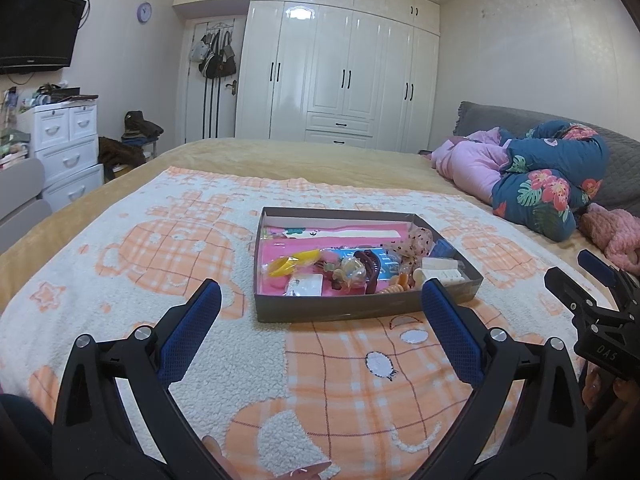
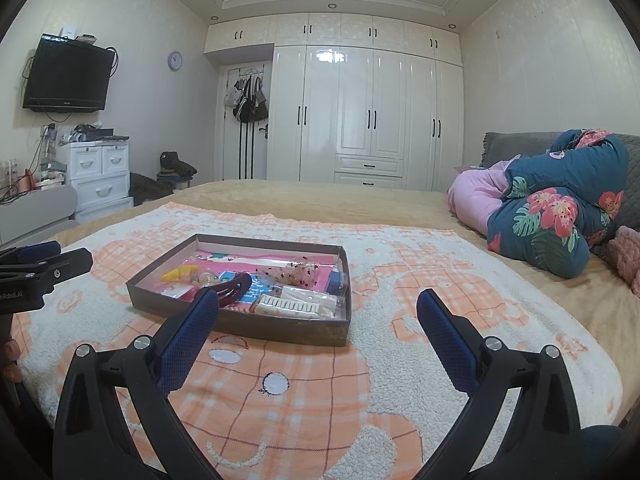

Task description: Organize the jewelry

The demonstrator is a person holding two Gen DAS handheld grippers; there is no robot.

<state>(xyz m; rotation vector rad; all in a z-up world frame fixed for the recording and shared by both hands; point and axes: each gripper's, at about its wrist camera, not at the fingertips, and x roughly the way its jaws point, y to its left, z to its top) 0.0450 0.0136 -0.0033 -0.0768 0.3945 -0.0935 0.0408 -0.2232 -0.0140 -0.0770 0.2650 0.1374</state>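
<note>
A shallow grey box (image 1: 360, 308) (image 2: 240, 322) with a pink floor lies on the orange-and-white blanket (image 1: 344, 392) (image 2: 320, 380). It holds several hair clips and jewelry pieces: a yellow clip (image 1: 294, 262) (image 2: 179, 273), a dark red claw clip (image 1: 370, 270) (image 2: 232, 290), a white comb clip (image 1: 442, 274) (image 2: 294, 306), a small card of earrings (image 1: 306, 285). My left gripper (image 1: 320, 300) is open and empty, just short of the box's near wall. My right gripper (image 2: 318, 308) is open and empty, near the box's right front corner.
The bed has a tan cover (image 1: 300, 156). A rolled floral and pink quilt (image 1: 552, 184) (image 2: 556, 220) lies at the right by a grey headboard. White wardrobe (image 1: 344, 76) stands behind, white drawers (image 1: 68, 148) and a TV (image 1: 36, 32) at the left.
</note>
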